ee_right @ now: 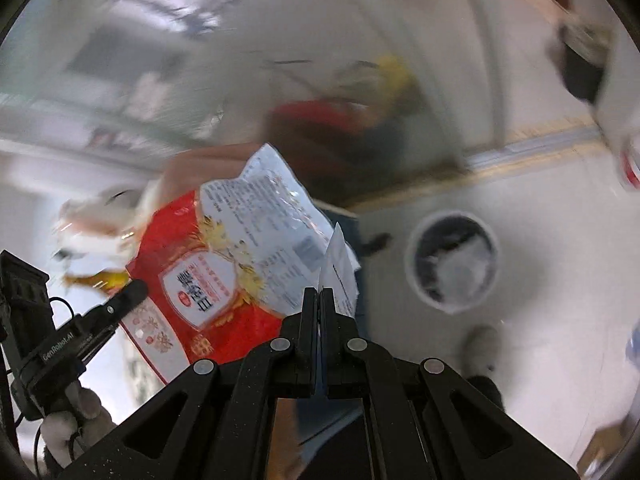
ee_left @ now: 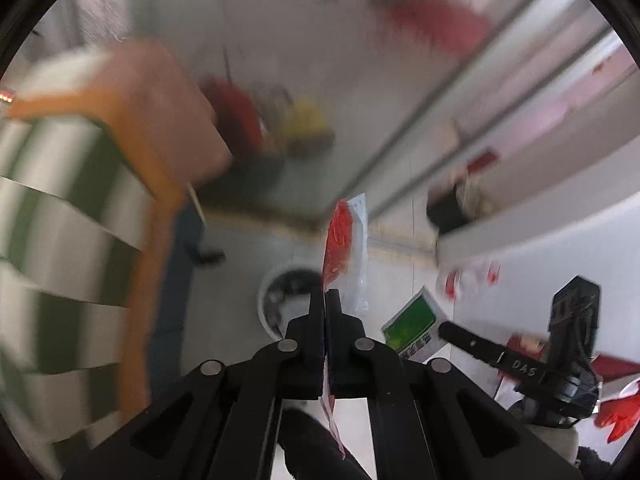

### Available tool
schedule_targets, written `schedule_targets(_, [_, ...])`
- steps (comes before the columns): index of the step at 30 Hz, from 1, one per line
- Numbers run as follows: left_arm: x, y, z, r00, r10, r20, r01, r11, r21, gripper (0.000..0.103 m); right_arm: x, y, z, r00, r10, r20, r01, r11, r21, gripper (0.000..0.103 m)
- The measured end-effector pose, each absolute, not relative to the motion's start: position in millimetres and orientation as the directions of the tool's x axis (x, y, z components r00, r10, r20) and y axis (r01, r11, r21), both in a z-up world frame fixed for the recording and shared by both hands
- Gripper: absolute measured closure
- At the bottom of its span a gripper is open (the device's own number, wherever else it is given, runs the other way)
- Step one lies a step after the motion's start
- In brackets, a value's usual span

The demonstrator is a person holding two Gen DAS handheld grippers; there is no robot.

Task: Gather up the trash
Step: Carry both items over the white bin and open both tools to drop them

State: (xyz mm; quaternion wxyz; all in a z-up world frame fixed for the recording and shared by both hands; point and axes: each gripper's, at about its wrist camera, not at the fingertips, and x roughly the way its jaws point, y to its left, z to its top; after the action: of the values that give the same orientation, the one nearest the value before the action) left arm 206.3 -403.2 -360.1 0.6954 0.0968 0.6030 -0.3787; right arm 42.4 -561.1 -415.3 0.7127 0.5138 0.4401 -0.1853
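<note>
My left gripper [ee_left: 326, 294] is shut on a red and clear snack wrapper [ee_left: 340, 240], seen edge-on in the left wrist view. The same wrapper shows flat in the right wrist view [ee_right: 224, 280], red with white print. My right gripper [ee_right: 320, 292] is shut on a thin white paper scrap [ee_right: 340, 268]. A round white trash bin [ee_left: 280, 296] with a dark liner stands on the floor below; it also shows in the right wrist view [ee_right: 454, 266], with white trash inside. The right gripper appears in the left wrist view [ee_left: 444, 328], the left gripper in the right wrist view [ee_right: 136, 288].
A white table [ee_left: 560, 248] at the right carries a green and white packet [ee_left: 412, 328] and red wrappers [ee_left: 616, 416]. The person's striped sleeve and arm [ee_left: 80, 200] fill the left. Red and yellow objects [ee_left: 272, 120] stand on the floor beyond, blurred.
</note>
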Motion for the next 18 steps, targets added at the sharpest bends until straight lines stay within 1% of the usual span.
schedule_targets(3, [199, -441, -451, -0.102, -0.322, -0.941, 0.647, 0.697, -0.309, 0.103, 29, -586, -490, 0.499, 0.182, -0.848, 0.768, 0.360, 0.529, 0.103])
schedule_targets(5, [196, -463, -521, -0.157, -0.258, -0.953, 0.644, 0.705, -0.297, 0.103, 28, -597, -539, 0.476, 0.185, -0.860, 0.790, 0.341, 0.511, 0.103])
schedule_targets(10, [194, -503, -679, -0.262, -0.144, -0.954, 0.624, 0.729, -0.281, 0.103, 32, -625, -670, 0.434, 0.212, -0.875, 0.825, 0.297, 0.481, 0.103])
schedule_targets(14, [189, -535, -764, -0.288, -0.110, -0.951, 0.617, 0.738, -0.272, 0.103, 39, -639, -751, 0.397, 0.232, -0.888, 0.836, 0.308, 0.454, 0.103])
schedule_targets(16, [191, -548, -791, -0.291, -0.097, -0.952, 0.620, 0.738, -0.265, 0.103, 39, -649, -792, 0.373, 0.249, -0.894, 0.845, 0.306, 0.438, 0.102])
schedule_targets(18, [194, -557, -810, -0.294, -0.076, -0.953, 0.631, 0.733, -0.253, 0.103, 38, -656, -819, 0.354, 0.259, -0.899, 0.853, 0.305, 0.424, 0.103])
